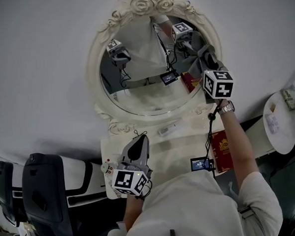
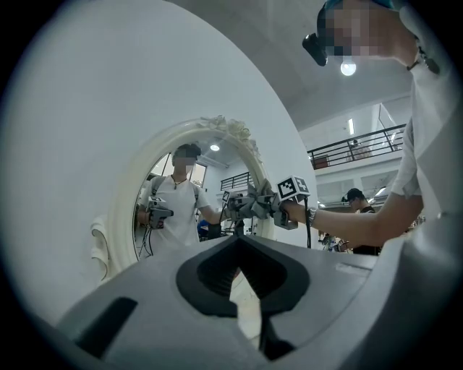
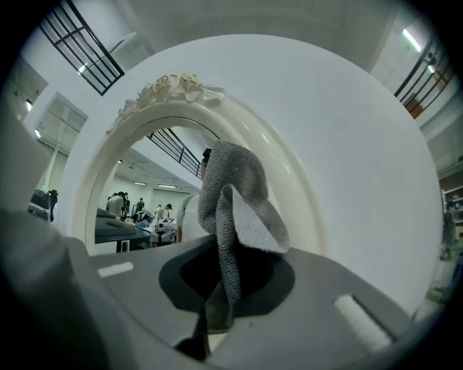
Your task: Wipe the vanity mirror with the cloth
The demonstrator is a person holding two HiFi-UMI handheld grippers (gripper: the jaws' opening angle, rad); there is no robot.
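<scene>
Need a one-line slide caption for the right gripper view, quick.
Right gripper clamps a grey cloth, held up before the ornate white-framed vanity mirror.

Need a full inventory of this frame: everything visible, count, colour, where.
vanity mirror: 1, oval, cream ornate frame, on the white wall above the table
cloth: 1, grey, at the mirror's right edge
vanity table: 1, cream, below the mirror
red book-like item: 1, on the table's right side
small clear object: 1, on the table near the mirror's base; cannot tell what it is
chair: 1, black, left of the table
round table: 1, white, far right, small items on it
left gripper: grey, low over the table, jaws together, empty
right gripper: grey, raised to the mirror, clamped on the cloth
forearm: right, wristwatch on it
</scene>
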